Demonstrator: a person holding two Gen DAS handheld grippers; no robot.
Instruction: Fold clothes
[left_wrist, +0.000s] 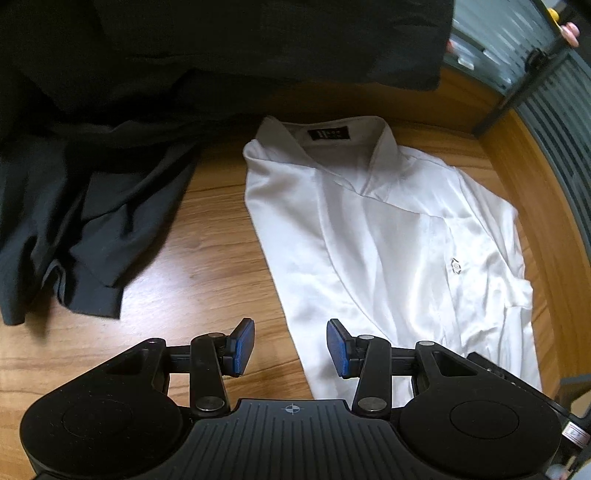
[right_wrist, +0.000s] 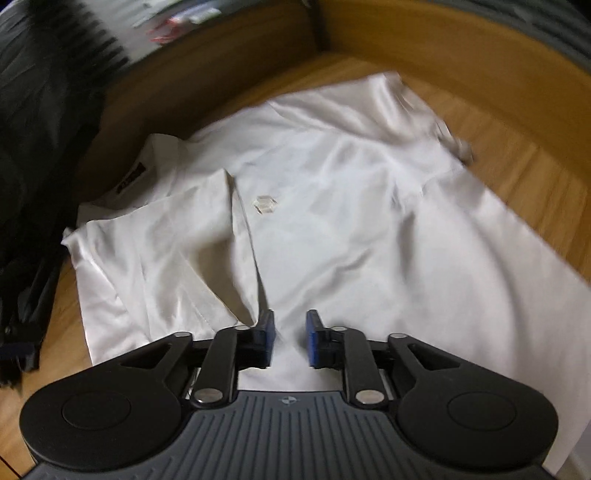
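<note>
Lying collar-up on the wooden desk (left_wrist: 207, 258), the white shirt (left_wrist: 388, 236) looks light, limp and slippery; hems or shoulder seams seem the best holds. Left tongs (left_wrist: 290, 347) and right tongs (right_wrist: 290, 338) gape, empty, beside dark clothes (left_wrist: 92, 229).

Shirt (left_wrist: 388, 236) flat on table (left_wrist: 207, 258), dark garment pile (left_wrist: 74, 206) just left of it.

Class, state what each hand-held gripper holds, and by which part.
Nothing: left hand-held gripper and right hand-held gripper stand open above the white shirt.
</note>
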